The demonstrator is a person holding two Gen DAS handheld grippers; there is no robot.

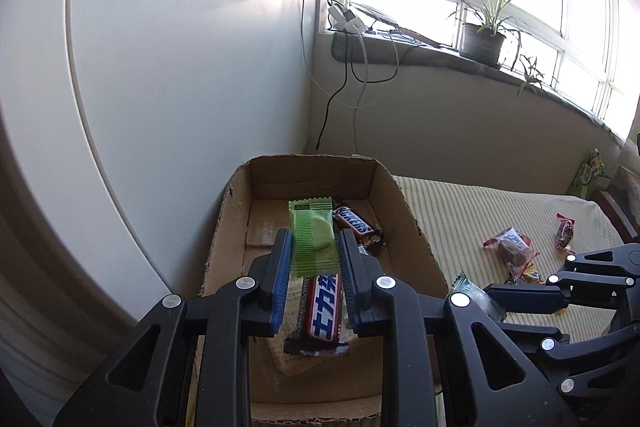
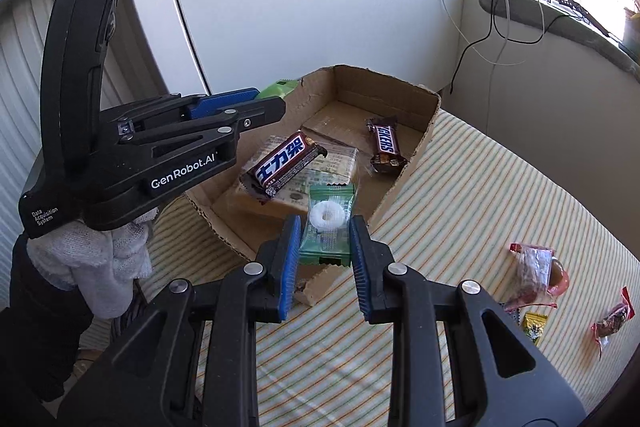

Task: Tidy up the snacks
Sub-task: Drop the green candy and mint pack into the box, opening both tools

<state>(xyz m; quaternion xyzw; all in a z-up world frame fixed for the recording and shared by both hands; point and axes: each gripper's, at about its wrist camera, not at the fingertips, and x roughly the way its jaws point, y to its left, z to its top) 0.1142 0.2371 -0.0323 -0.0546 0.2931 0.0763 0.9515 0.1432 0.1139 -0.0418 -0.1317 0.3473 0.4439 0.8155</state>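
a: striped yellow cloth (image 2: 480,195) covers the surface under the window, with the torn brown cardboard box (image 2: 430,125) at its far left.

b: left gripper (image 1: 314,259) is closed on a light green crinkly wrapped snack (image 1: 312,237) above the box. right gripper (image 2: 325,241) pinches a darker green clear-fronted packet with a white ring sweet (image 2: 328,223) at the near box edge.

a: both look light, slippery, probably crushable; gripping the flat sides seems best.
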